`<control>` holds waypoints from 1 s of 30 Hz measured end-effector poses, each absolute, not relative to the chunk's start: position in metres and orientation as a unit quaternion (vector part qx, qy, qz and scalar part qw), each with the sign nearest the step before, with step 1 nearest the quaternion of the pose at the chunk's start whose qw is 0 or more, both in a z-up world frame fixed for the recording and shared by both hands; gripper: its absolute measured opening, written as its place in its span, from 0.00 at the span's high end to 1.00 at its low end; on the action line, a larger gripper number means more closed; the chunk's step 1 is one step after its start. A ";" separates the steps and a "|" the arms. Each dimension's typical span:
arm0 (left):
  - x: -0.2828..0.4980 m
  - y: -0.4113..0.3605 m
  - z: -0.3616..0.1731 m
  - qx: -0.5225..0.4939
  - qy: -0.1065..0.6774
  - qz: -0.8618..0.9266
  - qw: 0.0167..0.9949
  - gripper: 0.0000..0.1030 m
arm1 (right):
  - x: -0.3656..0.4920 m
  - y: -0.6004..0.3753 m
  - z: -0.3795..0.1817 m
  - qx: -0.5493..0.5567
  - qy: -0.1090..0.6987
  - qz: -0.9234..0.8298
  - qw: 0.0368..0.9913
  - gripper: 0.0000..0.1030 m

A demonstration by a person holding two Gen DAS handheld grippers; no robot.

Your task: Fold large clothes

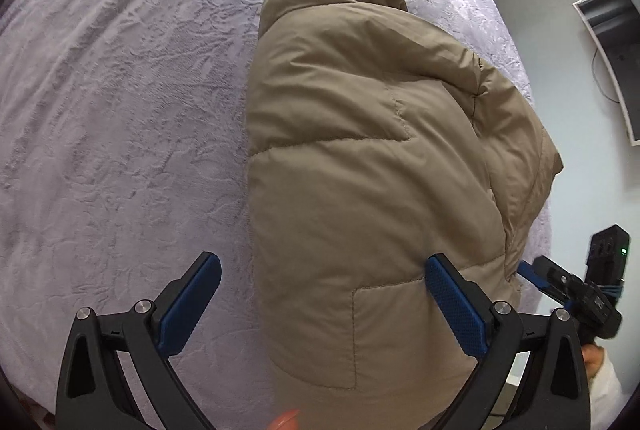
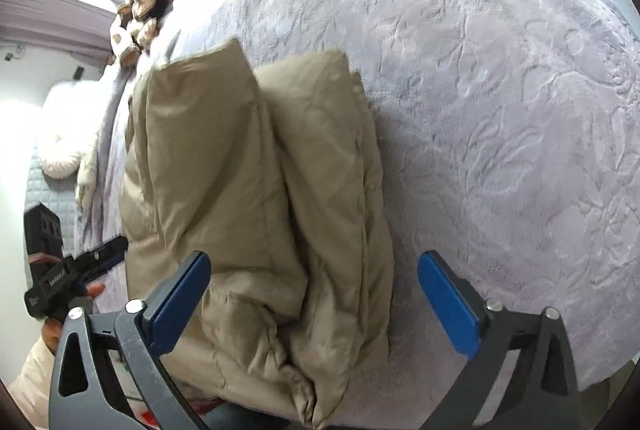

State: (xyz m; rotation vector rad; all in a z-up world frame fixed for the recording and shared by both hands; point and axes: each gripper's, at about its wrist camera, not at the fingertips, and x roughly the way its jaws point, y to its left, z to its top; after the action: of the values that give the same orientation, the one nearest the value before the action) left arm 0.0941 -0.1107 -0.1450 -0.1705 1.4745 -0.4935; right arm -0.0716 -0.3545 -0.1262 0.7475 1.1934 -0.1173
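A folded beige quilted puffer jacket (image 1: 372, 166) lies on a bed covered by a pale lilac bedspread with an embossed leaf pattern (image 1: 120, 110), near the edge of the bed closest to the person. It is bundled into a thick, roughly rectangular stack; in the right wrist view (image 2: 248, 198) two padded layers sit side by side with a deep crease between them, and the near corner is bunched and wrinkled.

The left tool (image 1: 320, 302) is spread wide, its blue-padded fingers (image 1: 456, 306) apart — one over the bare bedspread, the other over the jacket's near end, with nothing pinched. The right tool (image 2: 316, 298) is likewise spread wide, one finger over the jacket, the other over the bedspread, gripping nothing. Each view catches the other tool at its edge: the right tool (image 1: 576, 294) sits beside the jacket, held by a hand in a light sleeve (image 1: 600, 378), and the left tool (image 2: 72, 274) shows at the far side with some white lettering on its black body, too small to read.

At the far end of the bed lies a heap of brown and cream soft toys (image 2: 138, 14), with a round pale cushion (image 2: 60, 158) beyond the edge. No containers show — beside the bed stands a white-framed dark panel (image 1: 616, 58).
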 end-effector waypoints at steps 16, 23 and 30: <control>0.131 -0.082 -0.205 -0.224 0.692 -0.344 0.594 0.00 | -0.019 -0.377 -0.166 0.379 0.585 0.034 0.716 0.00; 0.141 -0.097 -0.230 -0.235 0.699 -0.363 0.569 0.00 | 0.001 -0.379 -0.205 0.412 0.594 0.084 0.686 0.00; 0.138 -0.118 -0.248 -0.251 0.701 -0.366 0.558 0.00 | 0.021 -0.380 -0.225 0.454 0.573 0.141 0.667 0.00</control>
State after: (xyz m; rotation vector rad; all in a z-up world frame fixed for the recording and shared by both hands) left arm 0.1383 -0.1176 -0.2484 -0.5932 1.6546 -0.8637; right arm 0.0208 -0.3802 -0.2255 1.0236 1.2938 0.3177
